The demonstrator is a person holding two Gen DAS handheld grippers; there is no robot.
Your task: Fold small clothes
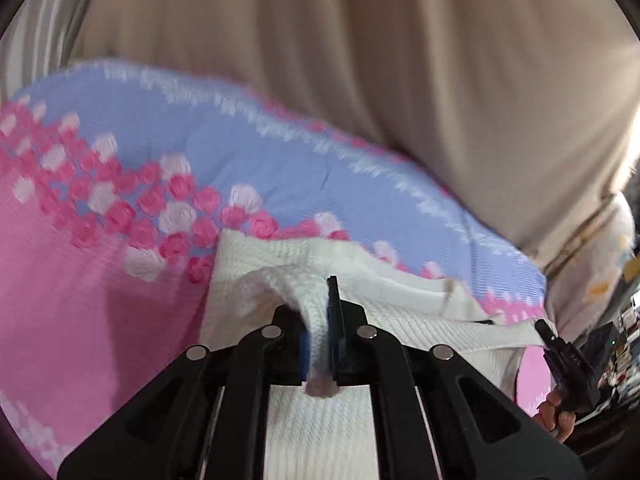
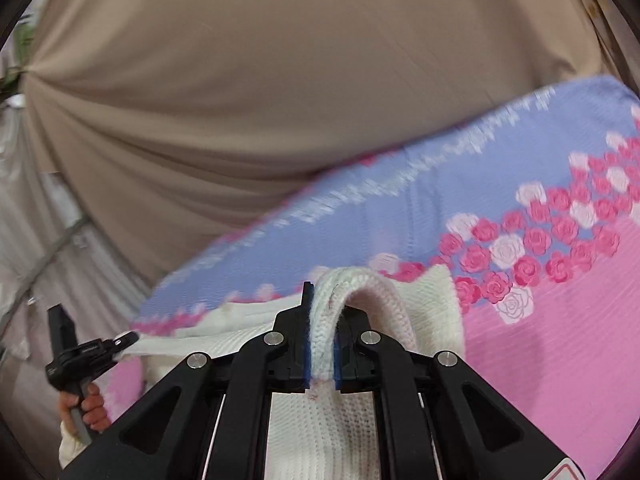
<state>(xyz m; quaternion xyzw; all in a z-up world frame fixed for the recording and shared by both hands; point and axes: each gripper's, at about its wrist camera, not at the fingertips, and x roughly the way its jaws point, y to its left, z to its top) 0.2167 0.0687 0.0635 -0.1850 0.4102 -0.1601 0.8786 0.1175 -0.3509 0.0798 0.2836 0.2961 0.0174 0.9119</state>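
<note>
Pinching white knit garment (image 1: 320, 432), both claws

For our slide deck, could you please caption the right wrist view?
Right gripper shut on a fold of white knit garment above a pink-and-lilac rose-print sheet.

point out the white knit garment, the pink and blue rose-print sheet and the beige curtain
white knit garment (image 1: 312, 432): left wrist view, flat ribbed part below the gripper
pink and blue rose-print sheet (image 2: 560, 360): right wrist view, plain pink area
beige curtain (image 2: 240, 100): right wrist view, middle of the draped folds
</note>
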